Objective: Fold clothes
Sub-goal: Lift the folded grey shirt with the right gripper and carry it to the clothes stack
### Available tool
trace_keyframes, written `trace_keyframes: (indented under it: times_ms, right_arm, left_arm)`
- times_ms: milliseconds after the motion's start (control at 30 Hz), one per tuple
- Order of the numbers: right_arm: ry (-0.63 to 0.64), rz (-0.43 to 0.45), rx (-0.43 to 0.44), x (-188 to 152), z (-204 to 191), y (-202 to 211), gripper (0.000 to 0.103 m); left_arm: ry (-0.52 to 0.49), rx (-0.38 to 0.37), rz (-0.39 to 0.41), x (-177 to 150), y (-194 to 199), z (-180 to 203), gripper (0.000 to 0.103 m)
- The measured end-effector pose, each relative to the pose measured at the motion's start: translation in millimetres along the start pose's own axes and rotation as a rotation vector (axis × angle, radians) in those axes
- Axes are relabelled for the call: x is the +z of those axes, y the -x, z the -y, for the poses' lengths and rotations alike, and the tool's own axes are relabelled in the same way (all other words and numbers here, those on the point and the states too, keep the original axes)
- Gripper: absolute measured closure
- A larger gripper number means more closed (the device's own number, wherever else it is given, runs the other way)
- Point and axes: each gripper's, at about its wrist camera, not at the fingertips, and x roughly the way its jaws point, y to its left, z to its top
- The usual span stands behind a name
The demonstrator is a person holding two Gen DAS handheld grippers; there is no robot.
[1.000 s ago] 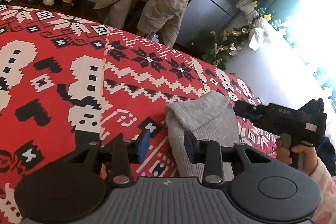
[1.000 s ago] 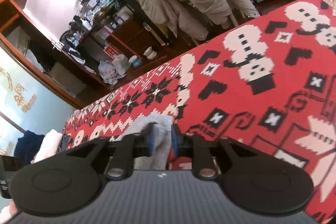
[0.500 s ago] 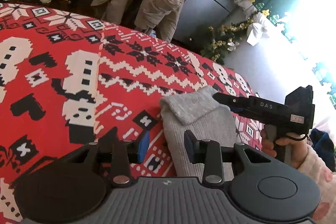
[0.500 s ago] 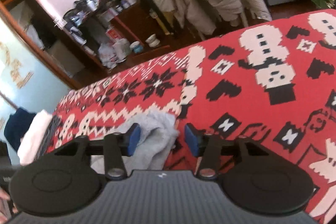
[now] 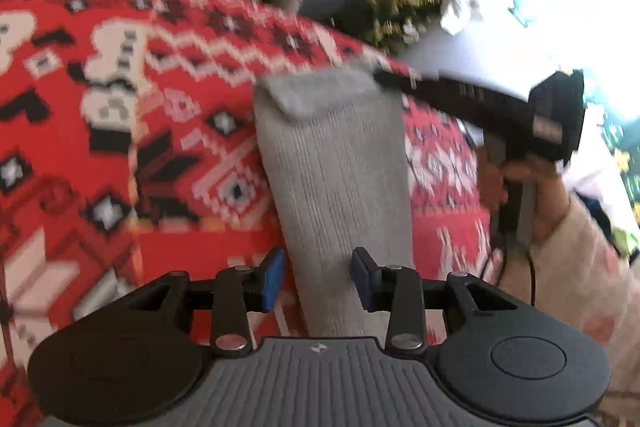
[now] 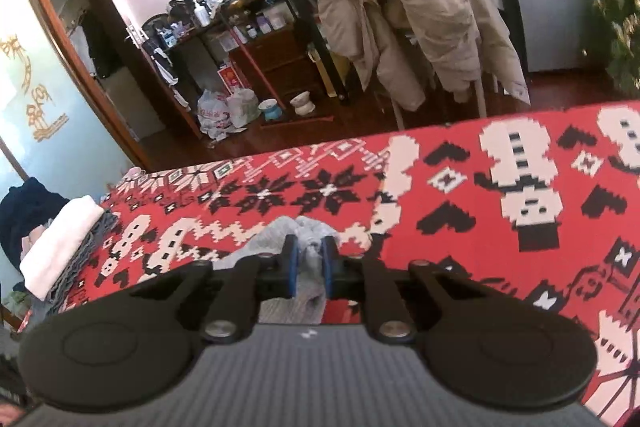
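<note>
a grey ribbed sock (image 5: 336, 167) is lying lengthwise on the red patterned blanket (image 5: 120, 155), its far end folded over into a small flap. the left gripper (image 5: 318, 277) is hovering over the near part of the sock with its blue-padded fingers (image 5: 272, 277) spread apart, one on each side of the fabric. the right gripper (image 6: 307, 265) is pinching the bunched far end of the sock between nearly closed fingers, with a beige coat (image 6: 404, 7) hanging behind the blanket.
</note>
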Motion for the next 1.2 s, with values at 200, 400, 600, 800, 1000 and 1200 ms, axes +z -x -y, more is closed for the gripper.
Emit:
trace_keyframes:
  times_ms: [200,400,600,800,1000,1200]
  right_arm:
    - [-0.017,0.011,0.014,6.4,-5.7,10.4,0.090]
    - [-0.009,0.034,0.023,13.0,-16.7,21.5,0.090]
    - [0.036,0.080,0.049,37.5,-55.5,40.6,0.091]
    - [0.119,0.138,0.111,78.9,-135.3,55.8,0.091]
    - [0.166,0.147,0.213,100.4,-243.6,23.6,0.091]
    - [0.134,0.115,0.308,93.4,-337.1,-45.2,0.091]
  left_arm:
    - [0.048,-0.026,-0.078,-11.1,-2.5,-3.3,0.086]
    - [-0.029,0.052,-0.010,-16.5,6.4,12.5,0.096]
    - [-0.041,0.101,0.144,-17.6,56.2,17.1,0.097]
    - [-0.018,0.137,0.312,-17.4,144.6,-2.7,0.097]
    - [0.000,0.246,0.398,-22.5,237.2,-47.4,0.097]
    - [0.004,0.391,0.402,-14.8,307.8,-109.7,0.097]
